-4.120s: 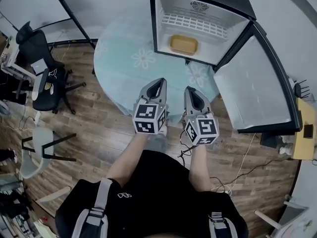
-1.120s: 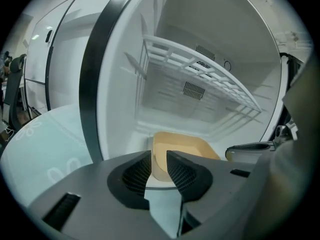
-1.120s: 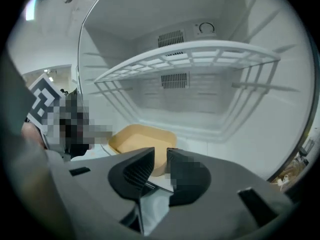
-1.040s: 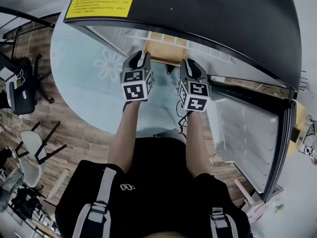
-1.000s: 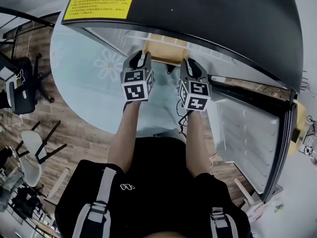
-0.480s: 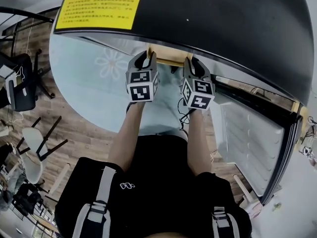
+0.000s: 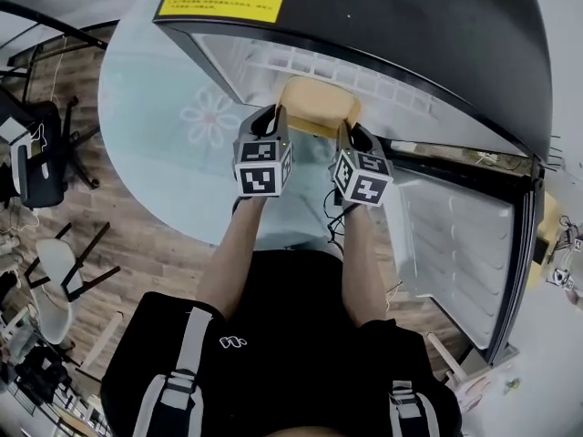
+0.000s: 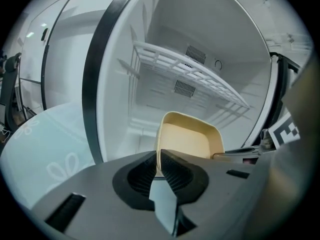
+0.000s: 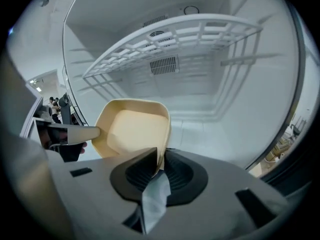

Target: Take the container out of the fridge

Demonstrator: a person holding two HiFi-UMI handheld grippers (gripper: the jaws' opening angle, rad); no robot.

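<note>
The cream, tray-like container (image 7: 314,107) hangs tilted in the mouth of the open fridge (image 7: 410,35), below the white wire shelf (image 8: 185,74). My left gripper (image 7: 267,116) holds its left wall. In the left gripper view the jaws (image 8: 158,159) are closing, and the ribbed pads press the container (image 8: 192,139) rim between them. My right gripper (image 7: 351,135) is shut on the right wall. In the right gripper view the rim of the container (image 9: 135,129) runs down between the pads of that gripper (image 9: 161,159). The container looks empty.
The fridge door (image 7: 455,244) stands swung open at the right, close to my right arm. The fridge sits on a round pale-blue flowered mat (image 7: 173,107) over a wooden floor. Chairs (image 7: 36,162) stand at the far left. The fridge's black top overhangs the grippers.
The container has come out from under the fridge's top edge and shows far more in the head view. Both grippers came back toward me with it.
</note>
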